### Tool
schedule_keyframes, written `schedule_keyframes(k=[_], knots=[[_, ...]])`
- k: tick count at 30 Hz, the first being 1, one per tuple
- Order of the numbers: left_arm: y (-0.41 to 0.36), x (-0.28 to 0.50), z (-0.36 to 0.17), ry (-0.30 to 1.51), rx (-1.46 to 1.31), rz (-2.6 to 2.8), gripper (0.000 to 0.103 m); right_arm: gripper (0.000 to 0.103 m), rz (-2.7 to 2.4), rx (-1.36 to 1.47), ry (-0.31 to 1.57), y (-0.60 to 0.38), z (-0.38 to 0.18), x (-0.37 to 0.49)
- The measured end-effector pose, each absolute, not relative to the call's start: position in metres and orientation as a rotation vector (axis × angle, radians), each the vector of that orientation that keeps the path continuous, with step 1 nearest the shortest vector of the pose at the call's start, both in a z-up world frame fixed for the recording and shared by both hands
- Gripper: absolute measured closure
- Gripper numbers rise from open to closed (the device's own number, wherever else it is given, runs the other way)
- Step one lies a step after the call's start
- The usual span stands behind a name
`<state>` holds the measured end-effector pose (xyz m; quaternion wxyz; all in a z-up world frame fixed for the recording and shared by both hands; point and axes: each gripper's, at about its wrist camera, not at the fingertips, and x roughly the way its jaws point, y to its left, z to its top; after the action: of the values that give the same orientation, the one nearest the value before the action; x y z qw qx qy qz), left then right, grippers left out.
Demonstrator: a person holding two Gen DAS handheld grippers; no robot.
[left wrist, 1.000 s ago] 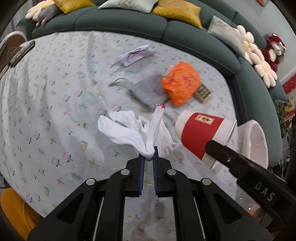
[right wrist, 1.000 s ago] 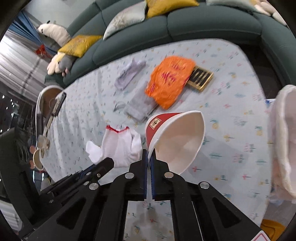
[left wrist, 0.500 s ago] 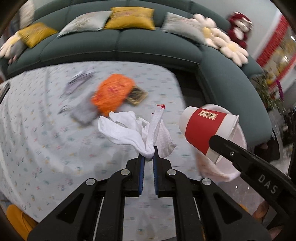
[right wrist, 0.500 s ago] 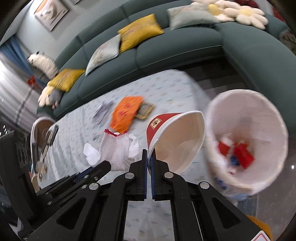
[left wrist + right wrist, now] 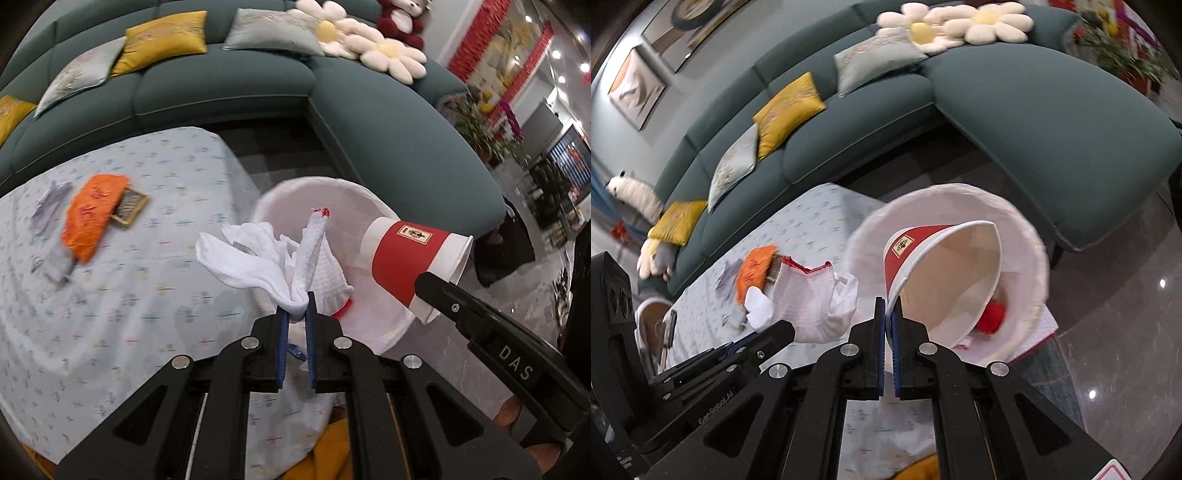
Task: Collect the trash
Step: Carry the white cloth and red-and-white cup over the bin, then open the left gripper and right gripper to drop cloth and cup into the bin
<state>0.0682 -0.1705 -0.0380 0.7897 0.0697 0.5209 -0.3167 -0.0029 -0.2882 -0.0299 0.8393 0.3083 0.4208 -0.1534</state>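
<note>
White cloth point(image 5: 258, 266) hangs clamped in the left gripper point(image 5: 295, 317) jaws, over the near rim of the white bin point(image 5: 373, 325). Right gripper point(image 5: 888, 314) jaws pinch the red paper cup point(image 5: 945, 273) rim, cup above the bin, right of the table point(image 5: 110, 295).

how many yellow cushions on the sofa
3 across both views: one on the sofa back, one further left along the seat, and a third cut by the left wrist view's edge. More may lie out of view.

1. The left gripper point(image 5: 295, 314) is black, with blue pads and shiny round screws.
2. The right gripper point(image 5: 888, 314) looks the same; white "DAS" letters mark its side.
</note>
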Motion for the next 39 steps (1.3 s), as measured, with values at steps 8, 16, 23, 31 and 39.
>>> schedule_keyframes(k=[8,16,23,31,39], knots=[[-0.206,0.06,-0.058,1.156,0.204,-0.701,0.093,0.099,-0.356,0.689,0.892,-0.314,-0.046,-0.018],[-0.212,0.062,-0.063,1.163,0.21,-0.674,0.074,0.099,-0.355,0.698,0.897,-0.316,-0.051,-0.017],[-0.205,0.068,-0.06,1.144,0.193,-0.647,0.061,0.099,-0.345,0.686,0.906,-0.314,-0.051,-0.009],[-0.189,0.073,-0.059,1.137,0.177,-0.59,0.043,0.092,-0.35,0.665,0.913,-0.306,-0.048,0.001],[-0.174,0.079,-0.058,1.139,0.158,-0.557,0.043,0.086,-0.345,0.644,0.914,-0.297,-0.04,0.007]])
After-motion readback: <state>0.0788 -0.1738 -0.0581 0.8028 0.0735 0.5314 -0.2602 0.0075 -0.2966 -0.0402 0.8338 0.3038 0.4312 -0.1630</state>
